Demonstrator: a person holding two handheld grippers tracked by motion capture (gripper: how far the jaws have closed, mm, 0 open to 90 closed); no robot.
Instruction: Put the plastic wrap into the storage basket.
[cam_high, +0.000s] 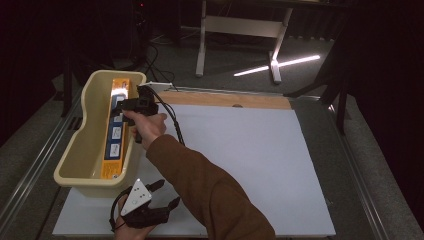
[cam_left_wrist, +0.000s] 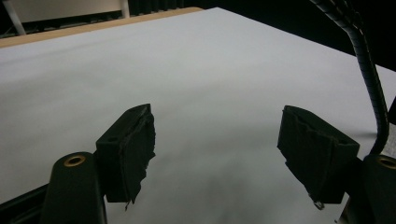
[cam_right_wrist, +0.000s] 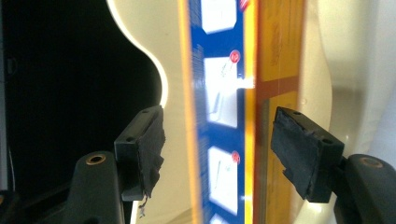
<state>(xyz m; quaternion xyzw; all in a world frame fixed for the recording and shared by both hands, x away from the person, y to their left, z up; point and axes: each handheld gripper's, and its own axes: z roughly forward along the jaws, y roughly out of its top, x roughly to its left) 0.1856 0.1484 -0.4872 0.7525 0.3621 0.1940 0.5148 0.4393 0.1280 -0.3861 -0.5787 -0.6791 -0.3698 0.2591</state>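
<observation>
Risk: right gripper (cam_right_wrist: 217, 140), jaws wide astride the long box (cam_high: 114, 127), may slip, tipping the tub (cam_high: 85, 150); left gripper (cam_high: 165, 194) idles agape.

Most of the big white sheet covering the table (cam_high: 260, 150) is sitting wide open across the centre and right of the frame. At left, the cream plastic tub (cam_high: 85, 150) is blocking things, with a long orange-and-blue box (cam_high: 114, 135) taking up its inside.

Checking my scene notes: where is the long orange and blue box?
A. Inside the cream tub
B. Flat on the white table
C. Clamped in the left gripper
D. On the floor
A: the box lies lengthwise inside the cream tub, with the right gripper open over it.
</observation>
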